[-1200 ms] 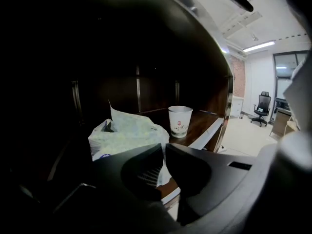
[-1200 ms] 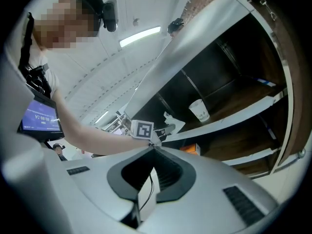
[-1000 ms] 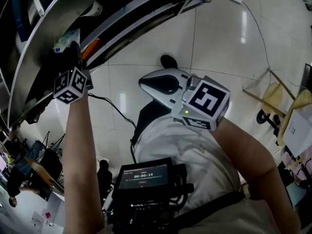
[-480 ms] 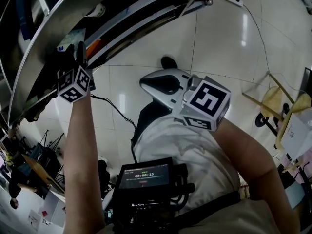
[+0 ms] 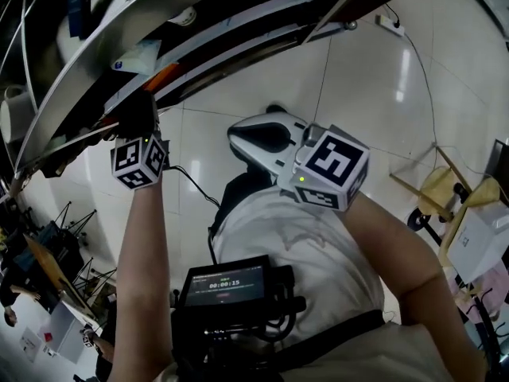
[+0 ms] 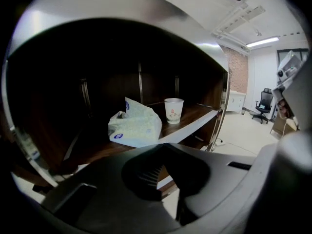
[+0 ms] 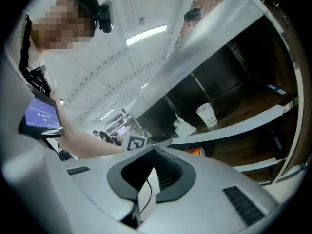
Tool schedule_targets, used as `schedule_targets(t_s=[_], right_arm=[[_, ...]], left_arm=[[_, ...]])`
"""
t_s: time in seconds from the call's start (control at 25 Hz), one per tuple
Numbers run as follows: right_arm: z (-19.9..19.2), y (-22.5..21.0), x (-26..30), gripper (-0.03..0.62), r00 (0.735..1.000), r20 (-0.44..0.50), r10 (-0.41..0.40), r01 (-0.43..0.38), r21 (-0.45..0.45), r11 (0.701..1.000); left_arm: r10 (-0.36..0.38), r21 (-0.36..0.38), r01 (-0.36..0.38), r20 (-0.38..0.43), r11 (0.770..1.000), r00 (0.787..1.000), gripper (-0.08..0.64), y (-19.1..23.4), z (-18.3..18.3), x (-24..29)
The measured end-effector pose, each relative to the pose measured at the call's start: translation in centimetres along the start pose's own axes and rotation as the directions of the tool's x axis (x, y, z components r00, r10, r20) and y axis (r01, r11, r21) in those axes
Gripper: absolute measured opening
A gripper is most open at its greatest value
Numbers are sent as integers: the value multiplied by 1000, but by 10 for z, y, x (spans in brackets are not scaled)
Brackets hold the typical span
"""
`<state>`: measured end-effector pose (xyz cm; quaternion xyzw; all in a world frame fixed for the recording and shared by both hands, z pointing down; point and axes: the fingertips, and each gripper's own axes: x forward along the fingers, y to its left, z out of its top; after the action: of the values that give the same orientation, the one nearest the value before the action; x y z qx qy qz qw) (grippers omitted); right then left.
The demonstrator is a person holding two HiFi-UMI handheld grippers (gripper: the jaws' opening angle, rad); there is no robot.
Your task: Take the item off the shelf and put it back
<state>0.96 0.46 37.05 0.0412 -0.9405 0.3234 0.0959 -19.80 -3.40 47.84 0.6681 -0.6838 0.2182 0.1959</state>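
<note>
The shelf (image 6: 192, 116) was a dark wooden board with a pale front edge, set in a unit of metal uprights under a broad curved panel. Below it lay a floor (image 5: 358, 94) of glossy white tiles. To the right of the unit the room opened onto a brick wall (image 6: 239, 77), a strip ceiling light (image 6: 263, 42) and a black office chair (image 6: 264, 106).

The tissue pack (image 6: 135, 129) lay on the shelf near its front edge, resting on its broad face. Its long axis seemed to run along the shelf, with one end toward the paper cup (image 6: 174, 110). Its top was puckered up into a peak at the back. The cup stood upright, mouth up, just beside the pack on the right and a little farther in.

The left gripper (image 6: 163, 145) was held in front of the shelf, clear of the pack and aimed toward it. Its jaws had just been closing and were pressed together with nothing between them. The right gripper (image 7: 155, 147) hung farther out from the shelf, with its jaws also together and empty.
</note>
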Motion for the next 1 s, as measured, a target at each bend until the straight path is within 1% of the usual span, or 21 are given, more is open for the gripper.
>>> schedule_targets(t_s=[0.08, 0.16, 0.28, 0.4, 0.48, 0.6, 0.76, 0.84, 0.92, 1.0], right_arm=[[5, 6, 5, 6, 1000, -16, 26, -27, -20, 999], [8, 11, 10, 6, 998, -33, 51, -52, -40, 998], [12, 22, 19, 6, 995, -55, 78, -82, -64, 995], [19, 35, 30, 6, 990, -78, 114, -122, -103, 987], [24, 44, 39, 6, 984, -97, 147, -159, -133, 978], [32, 59, 53, 6, 972, -127, 200, -220, -175, 960], [43, 83, 69, 6, 957, -135, 258, -282, -213, 935], [50, 95, 75, 6, 949, -140, 284, -310, -225, 924], [57, 106, 81, 6, 937, -152, 315, -345, -240, 908], [65, 119, 87, 6, 925, -159, 347, -378, -256, 890]], left_arm=[[-8, -23, 8, 6, 1000, 1000, 3, -8, -5, -22], [-10, -61, 11, 23, 998, 1000, 3, -14, -7, -46], [-7, -139, 15, 63, 990, 998, 3, -20, -3, -86], [-8, -188, 29, 111, 982, 994, 3, -23, 6, -123], [-15, -195, 42, 139, 980, 990, 3, -25, 10, -142], [-27, -178, 56, 164, 982, 986, 3, -29, 14, -166], [-46, -187, 83, 195, 979, 980, 3, -35, 27, -197], [-28, -201, 72, 214, 977, 976, 3, -31, 30, -208], [5, -241, 55, 243, 969, 970, 3, -29, 43, -219], [23, -252, 49, 275, 967, 961, 3, -29, 56, -231]])
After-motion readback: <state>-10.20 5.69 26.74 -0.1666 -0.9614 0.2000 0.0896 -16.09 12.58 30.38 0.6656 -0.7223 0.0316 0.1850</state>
